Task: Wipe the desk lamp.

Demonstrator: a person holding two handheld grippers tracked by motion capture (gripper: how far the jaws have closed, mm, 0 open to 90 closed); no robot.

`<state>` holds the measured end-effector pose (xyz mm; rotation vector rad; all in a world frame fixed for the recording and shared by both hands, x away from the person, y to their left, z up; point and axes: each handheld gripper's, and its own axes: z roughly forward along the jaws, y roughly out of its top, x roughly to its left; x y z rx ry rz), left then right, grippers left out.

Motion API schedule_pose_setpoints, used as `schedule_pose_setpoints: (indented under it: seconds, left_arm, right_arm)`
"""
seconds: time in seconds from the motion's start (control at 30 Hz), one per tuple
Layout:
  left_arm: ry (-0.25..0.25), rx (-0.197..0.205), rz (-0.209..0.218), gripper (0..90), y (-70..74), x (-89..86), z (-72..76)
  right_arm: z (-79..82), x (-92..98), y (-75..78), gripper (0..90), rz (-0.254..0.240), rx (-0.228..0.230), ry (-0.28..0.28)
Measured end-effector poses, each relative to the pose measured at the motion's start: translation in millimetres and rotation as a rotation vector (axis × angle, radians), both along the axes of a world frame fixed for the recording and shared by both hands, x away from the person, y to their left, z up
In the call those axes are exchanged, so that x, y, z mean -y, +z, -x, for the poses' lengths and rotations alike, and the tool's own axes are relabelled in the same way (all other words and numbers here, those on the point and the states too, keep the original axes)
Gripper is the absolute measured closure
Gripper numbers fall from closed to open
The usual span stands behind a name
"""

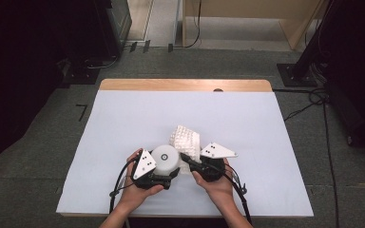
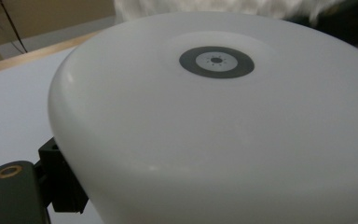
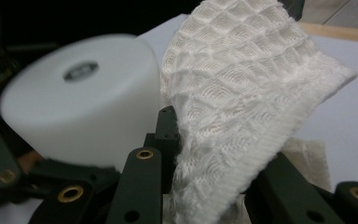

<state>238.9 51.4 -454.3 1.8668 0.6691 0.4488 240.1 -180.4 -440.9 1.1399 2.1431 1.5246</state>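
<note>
Black gripper (image 1: 171, 173) bodies, grey triangular plates (dotted), black trailing cables.

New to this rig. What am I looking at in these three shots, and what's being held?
No robot arm here: a person at a table holds a hand-operated set of tongs in each hand.

The high view looks down from above the person's side. The left tongs are at its left, the right tongs at its right, each with a grey three-cornered plate on top and a trailing cable. The table has a pale cover.

The other two pictures come from cameras riding on the tongs, looking along their black jaws.

The left gripper view is close up on a white round drum-shaped object with a dark ring on top; one jaw sits against its side, so it looks gripped.

The right gripper view shows the right tongs shut on a white waffle-knit cloth, held up beside that round object.
</note>
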Motion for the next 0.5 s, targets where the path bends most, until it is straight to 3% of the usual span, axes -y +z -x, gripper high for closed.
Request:
schedule_pose_setpoints:
  seconds: [0.13,0.23,0.33,0.5]
  left_arm:
    - [0.032,0.045,0.041,8.5,7.3,-8.2,0.2]
    - [0.076,0.074,0.01,8.5,4.3,-7.9,-1.4]
    - [0.101,0.041,-0.003,8.5,-5.2,-8.0,-7.0]
    - [0.106,0.03,-0.045,8.4,-14.1,-6.8,-10.9]
  right_arm:
    - [-4.2,-7.1,-15.5,73.2,0.037,-0.046,0.007]
    - [-5.9,-5.5,-17.6,73.1,0.036,-0.054,0.001]
    - [-7.7,1.9,-14.9,73.2,0.022,-0.047,-0.021]
    - [-11.0,12.8,-14.9,73.2,0.01,-0.048,-0.061]
